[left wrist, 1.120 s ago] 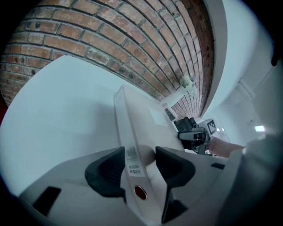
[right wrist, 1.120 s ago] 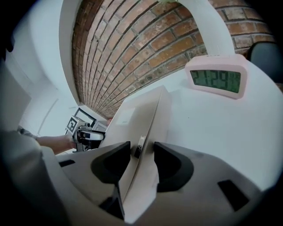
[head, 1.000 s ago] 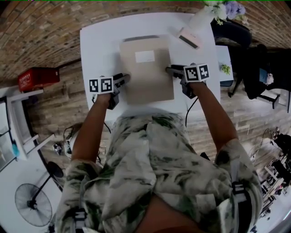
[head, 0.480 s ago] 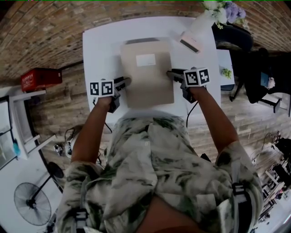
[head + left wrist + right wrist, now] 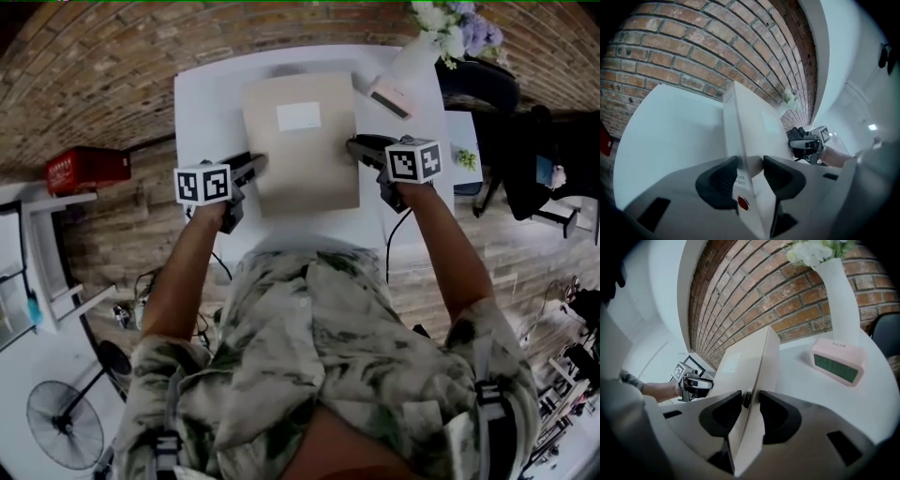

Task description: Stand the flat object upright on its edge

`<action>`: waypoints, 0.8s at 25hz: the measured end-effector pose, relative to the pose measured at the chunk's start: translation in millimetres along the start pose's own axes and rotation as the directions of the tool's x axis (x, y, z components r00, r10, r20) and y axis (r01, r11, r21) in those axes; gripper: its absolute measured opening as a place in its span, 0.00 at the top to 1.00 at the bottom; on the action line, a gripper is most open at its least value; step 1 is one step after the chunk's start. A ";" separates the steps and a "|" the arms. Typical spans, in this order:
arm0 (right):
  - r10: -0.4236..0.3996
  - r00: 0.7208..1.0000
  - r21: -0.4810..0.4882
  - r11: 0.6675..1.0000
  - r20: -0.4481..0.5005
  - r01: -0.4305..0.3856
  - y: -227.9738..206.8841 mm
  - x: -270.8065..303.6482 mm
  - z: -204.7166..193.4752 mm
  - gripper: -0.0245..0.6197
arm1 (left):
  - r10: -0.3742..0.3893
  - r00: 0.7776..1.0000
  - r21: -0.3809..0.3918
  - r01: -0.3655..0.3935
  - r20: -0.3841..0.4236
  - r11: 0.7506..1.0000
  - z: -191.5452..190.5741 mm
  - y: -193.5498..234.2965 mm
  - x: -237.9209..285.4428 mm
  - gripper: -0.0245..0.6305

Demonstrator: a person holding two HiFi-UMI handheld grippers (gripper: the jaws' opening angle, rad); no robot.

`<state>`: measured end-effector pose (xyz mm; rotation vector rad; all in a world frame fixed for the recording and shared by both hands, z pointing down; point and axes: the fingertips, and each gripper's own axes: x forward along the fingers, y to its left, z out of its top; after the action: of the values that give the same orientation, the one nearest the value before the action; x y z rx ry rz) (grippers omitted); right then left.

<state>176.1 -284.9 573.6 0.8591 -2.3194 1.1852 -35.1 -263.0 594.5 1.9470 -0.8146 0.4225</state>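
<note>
Head view: one flat beige object [image 5: 302, 141] over the white table [image 5: 206, 94], long axis running near to far. It sits between two grippers, neither nearer. The left gripper [image 5: 255, 165] has its left long edge, the right gripper [image 5: 359, 147] its right. Both pairs of jaws have just been closing and now pinch it. Its far edge may rest on the table; unclear. Far right: one pink clock [image 5: 389, 97], one vase [image 5: 417, 54].

Left of my folder [image 5: 302, 141] the table [image 5: 208, 108] lies bare: passage free. Right of it, a pink clock [image 5: 388, 96] and white vase [image 5: 415, 54] obstruct the far corner.
</note>
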 end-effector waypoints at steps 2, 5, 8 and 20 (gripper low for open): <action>-0.007 1.000 -0.037 0.999 0.020 0.008 3.3 -3.6 11.9 0.75 | -0.003 1.000 0.022 0.002 0.011 1.000 10.4 -2.6 -2.5 0.67; -0.010 0.998 -0.093 0.996 0.058 0.016 8.0 -8.0 32.2 0.75 | -0.003 1.000 0.058 0.001 0.028 0.998 28.3 -5.7 -5.9 0.67; -0.011 0.996 -0.148 0.989 0.093 0.025 10.7 -12.4 52.2 0.75 | -0.001 0.999 0.100 -0.003 0.045 0.995 48.2 -9.3 -6.9 0.67; -0.038 0.977 -0.329 0.938 0.212 0.108 1.4 -17.4 127.0 0.75 | 0.033 0.989 0.291 -0.073 0.141 0.954 136.2 -18.2 -4.8 0.68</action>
<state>179.2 -382.9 491.0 0.9633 -2.5257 0.6609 -31.6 -374.0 513.4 2.2544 -0.9352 0.4710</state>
